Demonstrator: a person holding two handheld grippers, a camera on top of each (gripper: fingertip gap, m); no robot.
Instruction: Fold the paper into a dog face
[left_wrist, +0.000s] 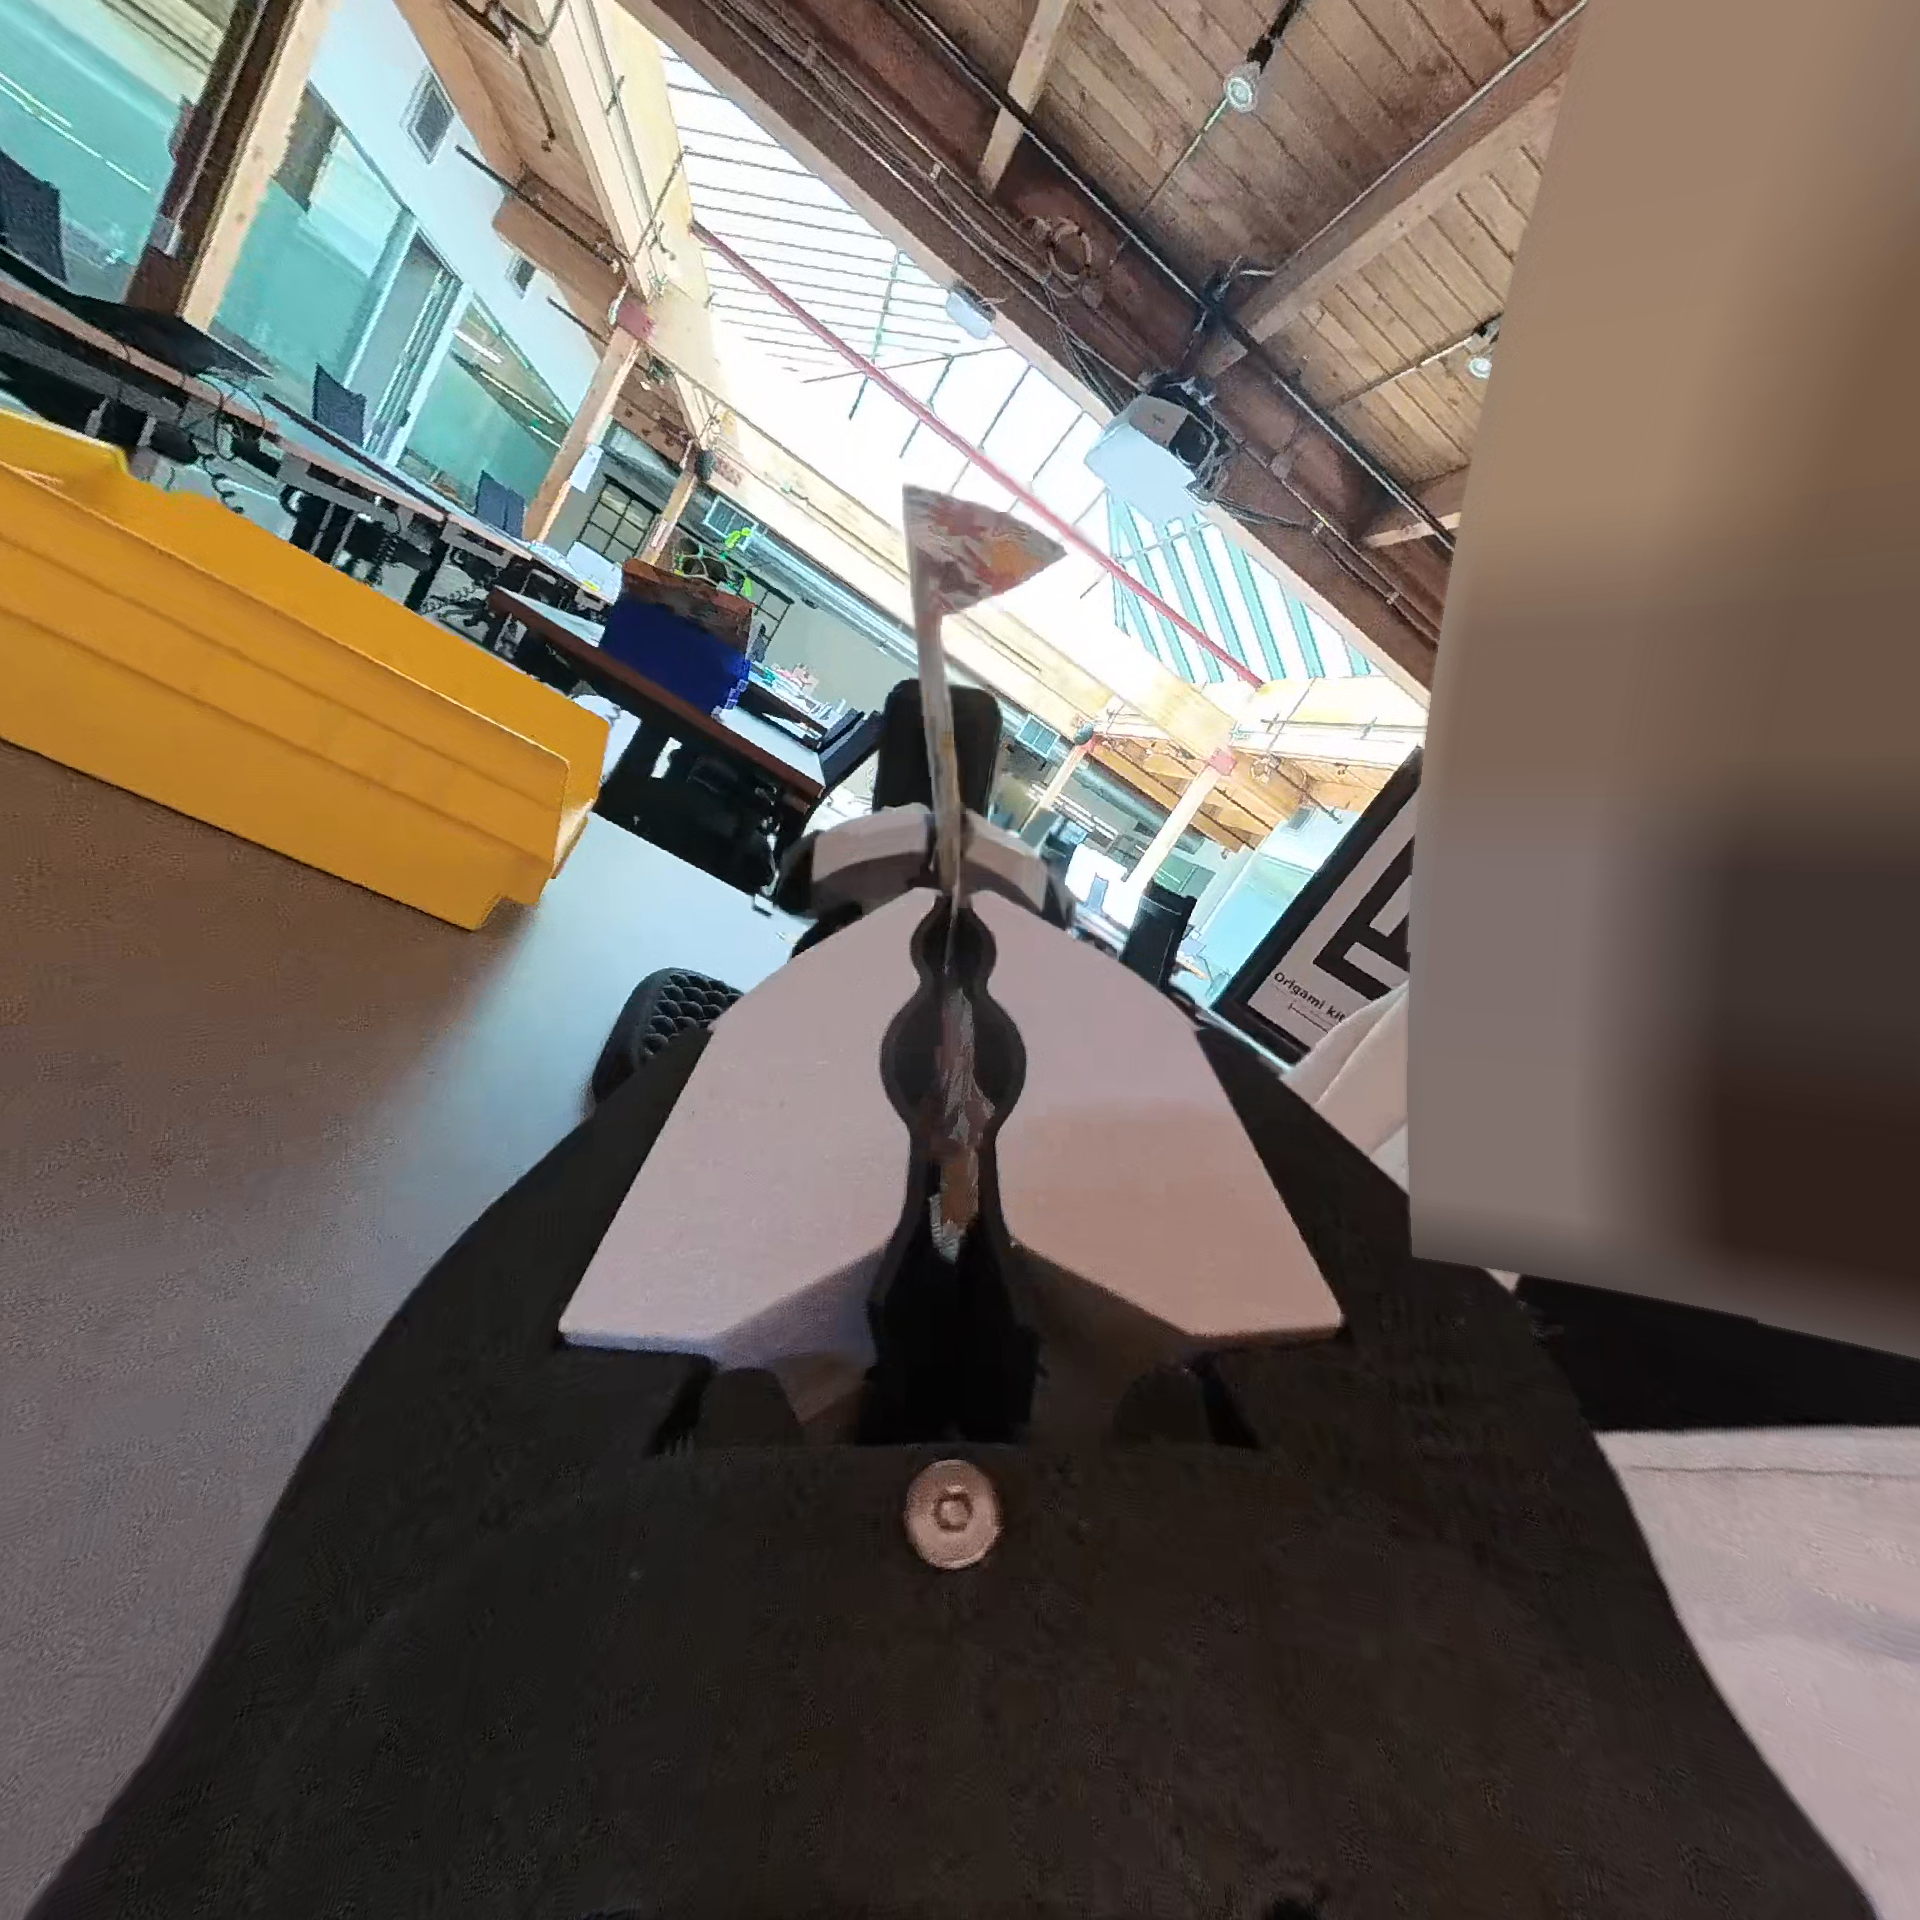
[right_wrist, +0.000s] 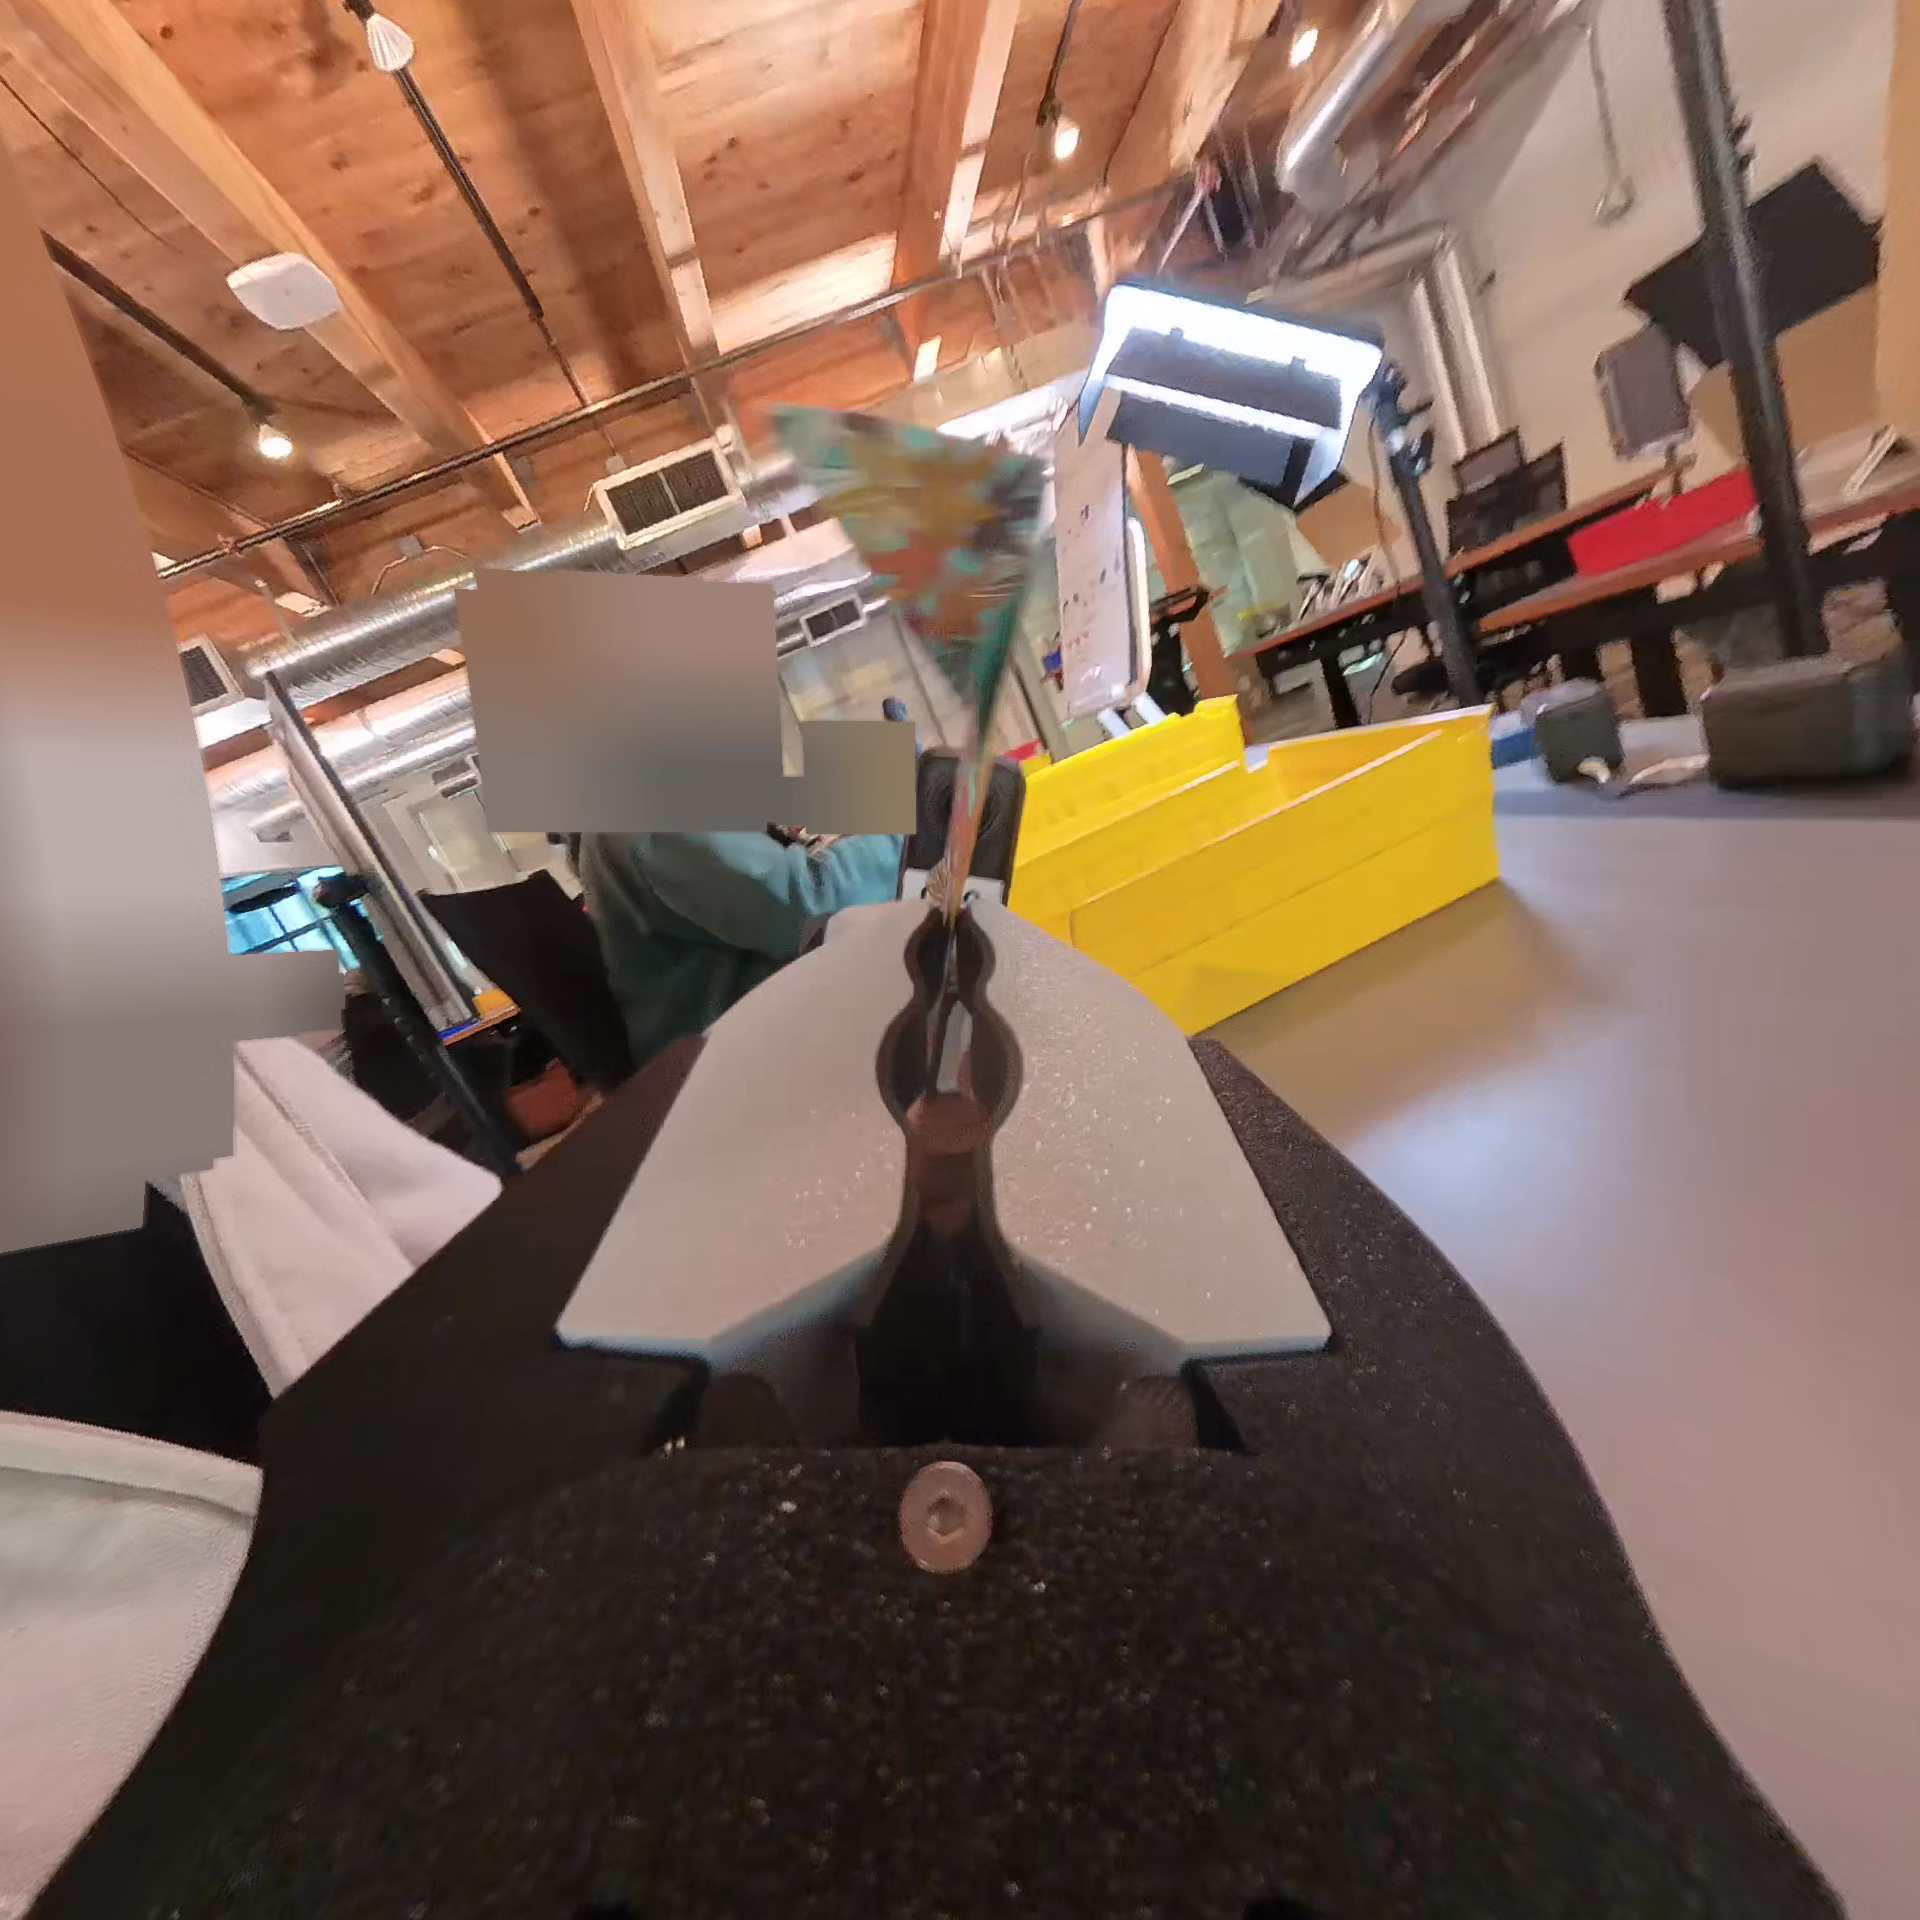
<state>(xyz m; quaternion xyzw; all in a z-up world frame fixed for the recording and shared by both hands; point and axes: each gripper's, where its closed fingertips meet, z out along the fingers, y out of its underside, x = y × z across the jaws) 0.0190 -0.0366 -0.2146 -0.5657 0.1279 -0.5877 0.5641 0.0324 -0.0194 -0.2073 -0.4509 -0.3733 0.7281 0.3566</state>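
**Both claws pinching the paper, held aloft**

Left claw (left_wrist: 951, 904) pressed together on the patterned paper (left_wrist: 971, 556), its tip fanning toward 12 o'clock. Right claw (right_wrist: 961, 914) likewise pinches the paper (right_wrist: 935, 530). Yellow bin (right_wrist: 1299, 831) on grey bench (right_wrist: 1662, 1039). A framed printed sign (left_wrist: 1340, 935) at 3 o'clock.

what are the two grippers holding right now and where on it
Both the left gripper and the right gripper pinch the folded patterned paper edge-on, low down; its upper part sticks up free.

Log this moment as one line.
left claw: shut on paper | right claw: shut on paper | paper: held off table, edge-on | bin: untouched
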